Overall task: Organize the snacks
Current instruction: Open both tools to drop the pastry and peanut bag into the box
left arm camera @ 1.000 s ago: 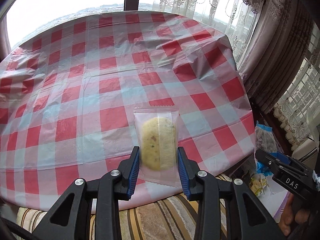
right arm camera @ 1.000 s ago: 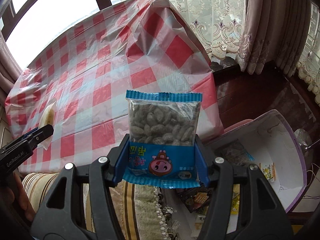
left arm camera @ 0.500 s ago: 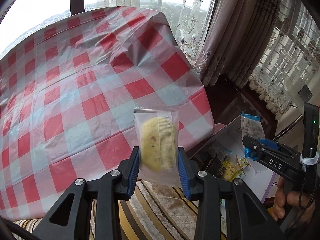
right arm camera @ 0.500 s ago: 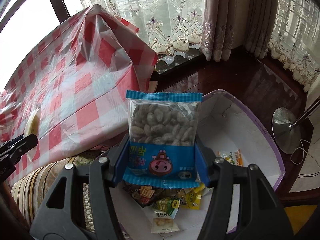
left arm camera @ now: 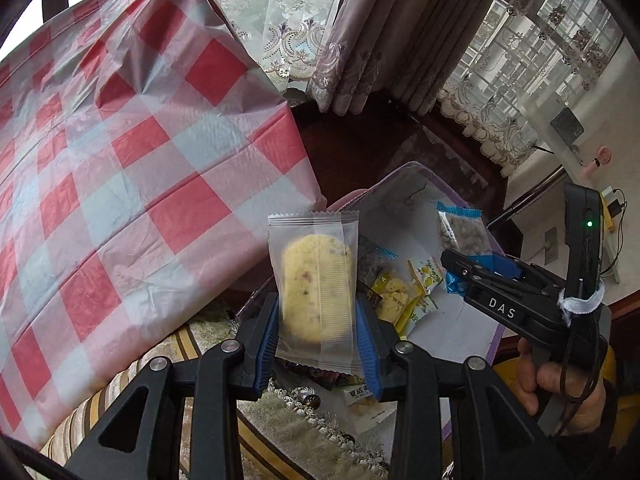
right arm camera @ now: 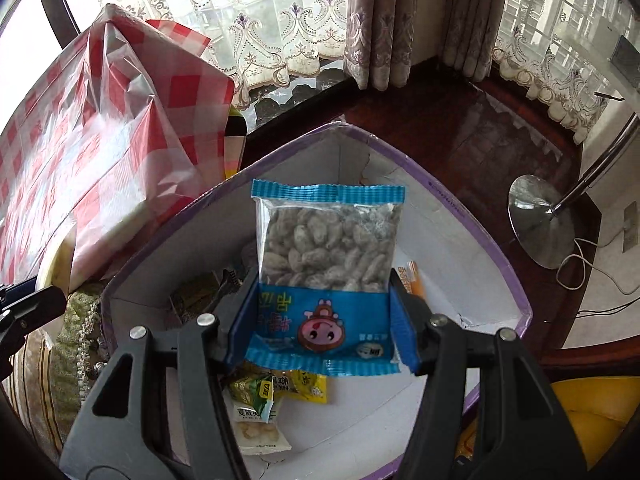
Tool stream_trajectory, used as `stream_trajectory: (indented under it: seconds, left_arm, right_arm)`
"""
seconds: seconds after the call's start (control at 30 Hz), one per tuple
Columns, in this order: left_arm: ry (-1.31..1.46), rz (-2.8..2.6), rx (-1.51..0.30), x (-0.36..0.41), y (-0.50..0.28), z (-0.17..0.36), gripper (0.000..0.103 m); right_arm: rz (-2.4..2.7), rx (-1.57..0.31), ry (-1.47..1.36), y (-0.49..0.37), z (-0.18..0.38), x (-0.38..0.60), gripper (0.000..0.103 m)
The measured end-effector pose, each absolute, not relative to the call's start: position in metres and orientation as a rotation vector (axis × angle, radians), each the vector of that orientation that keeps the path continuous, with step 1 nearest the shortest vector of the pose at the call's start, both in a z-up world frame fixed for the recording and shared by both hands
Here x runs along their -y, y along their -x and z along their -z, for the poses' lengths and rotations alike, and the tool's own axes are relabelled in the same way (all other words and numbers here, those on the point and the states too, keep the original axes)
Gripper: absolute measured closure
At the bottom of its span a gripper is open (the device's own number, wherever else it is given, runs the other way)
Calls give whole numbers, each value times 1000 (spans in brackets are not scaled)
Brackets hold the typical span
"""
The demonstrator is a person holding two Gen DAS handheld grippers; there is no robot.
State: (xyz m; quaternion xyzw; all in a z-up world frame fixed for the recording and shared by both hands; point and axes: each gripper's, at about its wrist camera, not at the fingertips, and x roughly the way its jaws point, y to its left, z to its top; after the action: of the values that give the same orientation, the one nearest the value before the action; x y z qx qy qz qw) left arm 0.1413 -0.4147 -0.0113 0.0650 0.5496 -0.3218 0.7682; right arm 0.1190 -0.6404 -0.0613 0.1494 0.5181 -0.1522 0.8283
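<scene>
My left gripper (left arm camera: 316, 344) is shut on a clear packet with a yellow biscuit (left arm camera: 316, 288), held upright near the edge of the white box with a purple rim (left arm camera: 404, 172). My right gripper (right arm camera: 324, 324) is shut on a blue packet of grey candied fruit (right arm camera: 328, 256), hanging over the inside of the same box (right arm camera: 452, 216). In the left wrist view the right gripper (left arm camera: 460, 268) with its blue packet (left arm camera: 464, 232) shows above the box, a hand (left arm camera: 560, 392) gripping its handle. Several snack packets (right arm camera: 264, 400) lie on the box floor.
The table under a red and white checked cloth (left arm camera: 120, 184) stands at the left, its corner overhanging beside the box. A striped cushion (left arm camera: 120, 400) lies below it. Dark wood floor (right arm camera: 460, 120), lace curtains (right arm camera: 280, 20) and a lamp's metal foot (right arm camera: 540, 220) lie beyond.
Both grippers swung right, away from the table and down toward the box, each keeping its packet. The box now fills the right wrist view and has come into the left one.
</scene>
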Motion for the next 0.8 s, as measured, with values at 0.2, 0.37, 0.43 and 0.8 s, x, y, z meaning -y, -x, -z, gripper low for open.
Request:
stream_trajectory:
  seconds: [0.2, 0.37, 0.43, 0.8]
  left_arm:
    - [-149, 720, -1267, 432, -144, 27, 66]
    - [-147, 728, -1316, 440, -148, 37, 66]
    - [-145, 724, -1331, 442, -149, 40, 65]
    - [-95, 705, -1374, 434, -153, 45, 51]
  right_arm:
    - [349, -1129, -318, -118, 71, 647, 41]
    - [356, -1148, -317, -120, 77, 650, 40]
    - [357, -1154, -310, -122, 78, 648, 40]
    - [378, -1148, -264, -121, 68, 638, 35]
